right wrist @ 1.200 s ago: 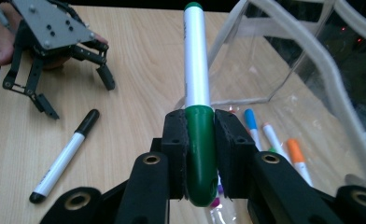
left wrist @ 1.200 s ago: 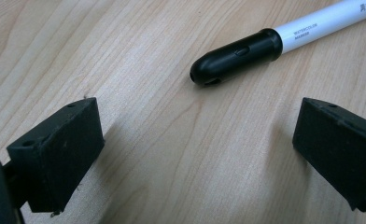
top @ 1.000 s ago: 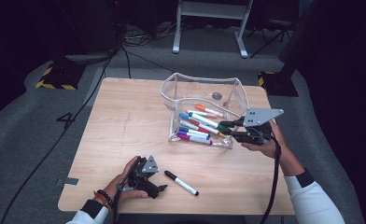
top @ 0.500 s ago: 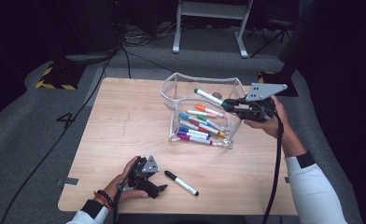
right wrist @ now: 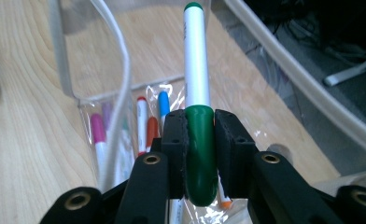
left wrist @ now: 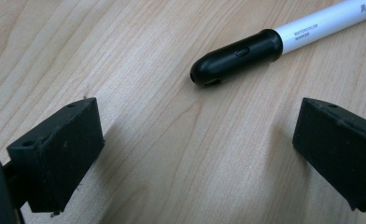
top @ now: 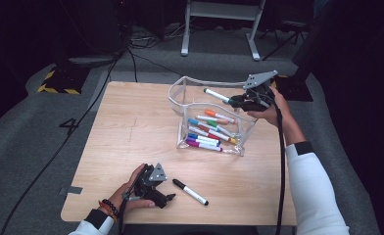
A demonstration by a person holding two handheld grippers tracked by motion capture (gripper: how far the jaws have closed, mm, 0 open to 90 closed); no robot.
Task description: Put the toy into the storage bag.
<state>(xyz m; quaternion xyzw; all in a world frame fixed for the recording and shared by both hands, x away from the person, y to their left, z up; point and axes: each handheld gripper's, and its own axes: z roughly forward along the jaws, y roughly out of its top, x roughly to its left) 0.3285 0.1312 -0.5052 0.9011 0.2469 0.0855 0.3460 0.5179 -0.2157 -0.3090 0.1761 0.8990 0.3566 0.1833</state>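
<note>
High view. A light wooden table (top: pixel 131 132) occupies the centre of the frame. Right of centre on it stands a clear plastic pouch (top: pixel 182 115), open at the top, with a layer of coloured markers (top: pixel 210 129) lying along its bottom. The right claw (top: pixel 233 101) is at the upper right, held above the pouch's far right rim, and clamps a white marker with a green cap (top: pixel 216 95); the marker's barrel points toward the left of the frame over the pouch opening. At the lower left of the table the left claw (top: pixel 168 198) rests low on the surface in a hand. A white marker with a black cap (top: pixel 190 192) lies flat on the table just to its right, apart from the pouch.

Left gripper view. The two black jaws stand wide apart at the lower left and lower right, with bare wood between them and nothing held. The black-capped marker (left wrist: pixel 284 42) lies in the upper right, its cap end pointing toward the gap but beyond the jaw tips, not touching either.

Right gripper view. The jaws are closed tight on the green cap of the marker (right wrist: pixel 197 112), which rises straight up the middle of the frame. Behind it are the pouch's clear wall (right wrist: pixel 113 60) and the coloured markers (right wrist: pixel 144 123) inside.
</note>
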